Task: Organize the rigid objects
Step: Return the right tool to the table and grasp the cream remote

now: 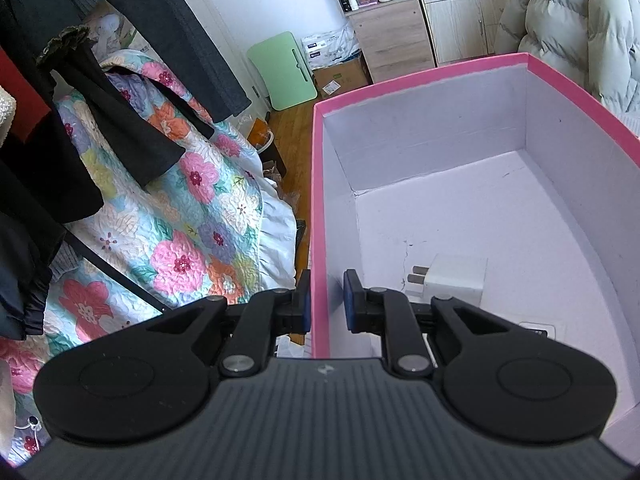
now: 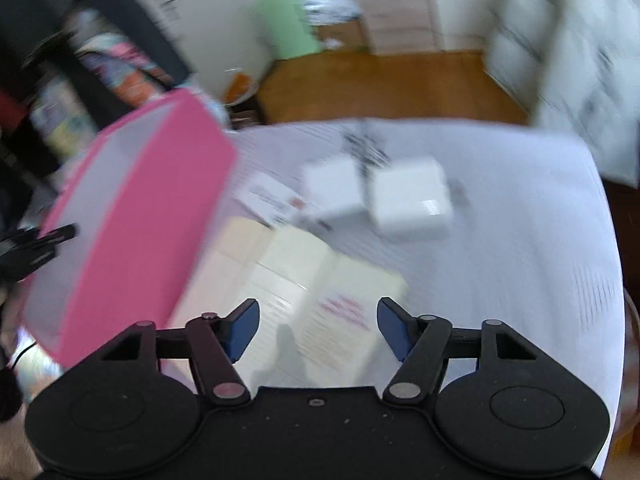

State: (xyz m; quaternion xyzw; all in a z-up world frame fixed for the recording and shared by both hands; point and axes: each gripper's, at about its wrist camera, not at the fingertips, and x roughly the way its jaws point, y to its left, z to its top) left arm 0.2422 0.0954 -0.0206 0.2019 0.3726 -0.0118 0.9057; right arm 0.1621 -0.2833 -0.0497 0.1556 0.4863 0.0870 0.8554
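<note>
A pink box (image 1: 420, 76) with a pale lilac inside fills the right of the left wrist view. My left gripper (image 1: 328, 298) is shut on its near left wall, one pad outside and one inside. On the box floor lies a white plug charger (image 1: 454, 280), and a small white item (image 1: 538, 330) shows behind my right finger. The right wrist view is blurred. There my right gripper (image 2: 318, 312) stands open with nothing between its fingers, above a cream flat box (image 2: 304, 276). Two white adapters (image 2: 334, 192) (image 2: 412, 200) lie further back, and the pink box (image 2: 132, 220) is at the left.
A white cloth covers the table (image 2: 520, 240). A small white card (image 2: 268, 200) lies beside the pink box. A floral quilt (image 1: 180, 220) with dark clothes hanging over it is left of the box. Wooden floor, a green board (image 1: 286, 70) and cabinets are beyond.
</note>
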